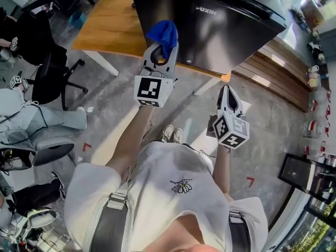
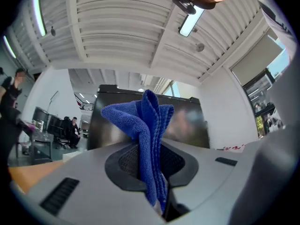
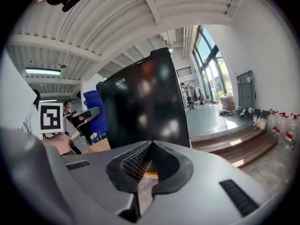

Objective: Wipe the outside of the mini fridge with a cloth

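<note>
A black mini fridge (image 1: 220,20) stands on a wooden table (image 1: 105,30); its glossy door also shows in the left gripper view (image 2: 187,125) and the right gripper view (image 3: 145,107). My left gripper (image 1: 164,45) is shut on a blue cloth (image 1: 164,33), whose folds stick up between the jaws (image 2: 147,125), close to the fridge's front. My right gripper (image 1: 229,94) hangs lower, in front of the table edge, shut with nothing in it (image 3: 149,161). From the right gripper view the left gripper with the cloth (image 3: 96,109) is seen at the left of the fridge.
A black office chair (image 1: 50,72) and a seated person's legs (image 1: 37,119) are at the left. Wooden steps (image 1: 278,72) run at the right, with bottles (image 3: 276,121) on the floor beyond. Concrete floor lies below the table.
</note>
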`<state>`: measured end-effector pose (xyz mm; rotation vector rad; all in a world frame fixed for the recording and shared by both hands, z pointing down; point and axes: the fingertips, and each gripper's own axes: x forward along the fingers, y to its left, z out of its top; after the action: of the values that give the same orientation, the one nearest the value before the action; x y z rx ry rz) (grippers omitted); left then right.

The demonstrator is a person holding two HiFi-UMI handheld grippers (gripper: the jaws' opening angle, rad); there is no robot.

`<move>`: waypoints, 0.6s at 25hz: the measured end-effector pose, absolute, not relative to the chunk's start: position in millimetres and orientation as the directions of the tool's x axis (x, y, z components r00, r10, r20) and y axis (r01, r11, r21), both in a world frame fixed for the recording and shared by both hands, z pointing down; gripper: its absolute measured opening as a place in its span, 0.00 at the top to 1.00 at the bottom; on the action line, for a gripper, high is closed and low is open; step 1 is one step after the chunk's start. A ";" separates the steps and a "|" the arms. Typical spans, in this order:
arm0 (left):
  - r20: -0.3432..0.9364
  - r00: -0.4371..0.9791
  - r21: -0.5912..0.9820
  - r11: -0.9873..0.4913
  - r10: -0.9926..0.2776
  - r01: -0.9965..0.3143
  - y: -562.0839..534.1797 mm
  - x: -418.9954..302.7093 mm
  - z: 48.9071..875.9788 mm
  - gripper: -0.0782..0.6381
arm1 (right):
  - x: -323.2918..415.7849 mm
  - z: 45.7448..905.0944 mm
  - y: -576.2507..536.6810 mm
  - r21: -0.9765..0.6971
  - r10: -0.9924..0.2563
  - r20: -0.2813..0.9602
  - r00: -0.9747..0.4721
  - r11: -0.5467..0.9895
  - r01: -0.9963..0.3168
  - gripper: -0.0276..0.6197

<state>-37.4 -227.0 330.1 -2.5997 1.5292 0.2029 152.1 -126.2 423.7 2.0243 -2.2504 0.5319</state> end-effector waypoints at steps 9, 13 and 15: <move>-0.132 0.282 -0.038 -0.280 -0.950 -0.959 -278.1 -149.0 370.8 0.81 | 139.8 419.3 -127.3 -0.180 -0.947 0.293 -0.130 0.079 -0.980 0.94; -0.131 0.270 -0.035 -0.268 -0.954 -0.963 -293.2 -156.3 378.9 0.81 | 145.4 423.4 -122.8 -0.168 -0.947 0.300 -0.113 0.065 -0.984 0.94; -0.130 0.275 -0.037 -0.273 -0.953 -0.961 -298.0 -154.3 381.0 0.81 | 149.0 425.1 -121.6 -0.163 -0.948 0.302 -0.103 0.055 -0.985 0.94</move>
<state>-154.3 -298.0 381.0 -2.4201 1.8246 0.1248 149.0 -121.6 425.1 2.0241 -2.1956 0.4997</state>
